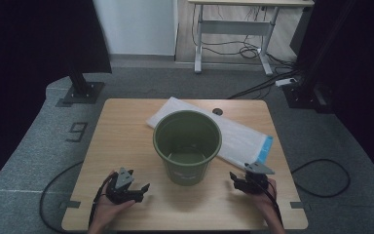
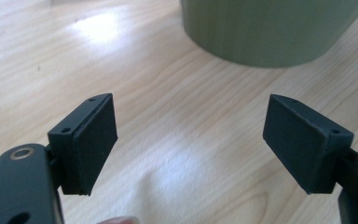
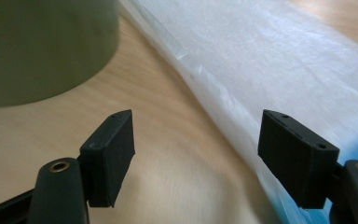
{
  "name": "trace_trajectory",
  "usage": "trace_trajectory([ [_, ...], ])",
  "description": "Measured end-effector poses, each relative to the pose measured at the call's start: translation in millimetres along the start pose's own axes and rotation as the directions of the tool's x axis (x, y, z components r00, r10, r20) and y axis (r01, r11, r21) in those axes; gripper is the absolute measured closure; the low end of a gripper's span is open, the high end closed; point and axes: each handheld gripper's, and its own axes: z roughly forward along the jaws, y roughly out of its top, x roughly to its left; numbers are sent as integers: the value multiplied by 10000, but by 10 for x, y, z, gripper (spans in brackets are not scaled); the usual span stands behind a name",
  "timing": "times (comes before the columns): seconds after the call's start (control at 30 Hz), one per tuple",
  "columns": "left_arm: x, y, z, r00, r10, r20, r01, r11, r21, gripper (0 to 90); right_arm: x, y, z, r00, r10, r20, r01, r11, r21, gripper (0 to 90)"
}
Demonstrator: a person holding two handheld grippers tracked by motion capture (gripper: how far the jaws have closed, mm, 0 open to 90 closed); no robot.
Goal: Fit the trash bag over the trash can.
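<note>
A dark green bucket (image 1: pixel 187 146) stands upright and empty in the middle of the wooden table (image 1: pixel 121 131). Behind it and to its right lies a flat white plastic bag (image 1: pixel 238 136) with a blue end. My left gripper (image 1: pixel 139 179) rests in a hand near the front left and points toward the bucket. In the left gripper view the left gripper (image 2: pixel 189 135) is open over bare wood, with the bucket (image 2: pixel 270 28) ahead. My right gripper (image 1: pixel 239 171) sits at the front right. In the right gripper view the right gripper (image 3: pixel 196 140) is open and holds nothing, between the bucket (image 3: pixel 42 46) and the bag (image 3: pixel 284 70).
A small round hole (image 1: pixel 217 111) marks the table's far edge. On the grey floor beyond stand a white-legged desk (image 1: pixel 233 29) with loose cables (image 1: pixel 253 48), and black stands at both sides. A cable loop (image 1: pixel 321 178) lies on the floor to the right.
</note>
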Motion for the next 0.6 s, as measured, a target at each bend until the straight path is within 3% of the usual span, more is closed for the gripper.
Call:
trace_trajectory([
  [0.03, 10, -22, -13, 10000, -36, -38, 37, 10000, 46, 173, 0, 0, 0, 10000, 0, 0, 0, 10000, 0, 269],
  [0.07, 33, -70, -37, 9997, -103, -202, 106, 9999, 133, 168, 27, 87, 187, 9993, -302, 217, 293, 9988, 381, 294],
  [0.1, 50, -93, -47, 9995, -162, -257, 167, 9996, 210, 168, 45, 128, 269, 9988, -437, 221, 424, 9975, 569, 309],
  [0.23, 101, -189, -56, 9978, -480, -454, 498, 9980, 391, 169, 70, 224, 488, 9976, -671, 171, 652, 9931, 973, 367],
  [0.57, 81, -330, -29, 9959, -407, -803, 488, 9937, 1013, 168, -63, 240, 572, 9992, -369, 137, 354, 9946, 980, 515],
  [0.6, 86, -350, -34, 9955, -393, -857, 488, 9925, 1124, 167, -99, 237, 577, 9994, -326, 139, 311, 9949, 960, 594],
])
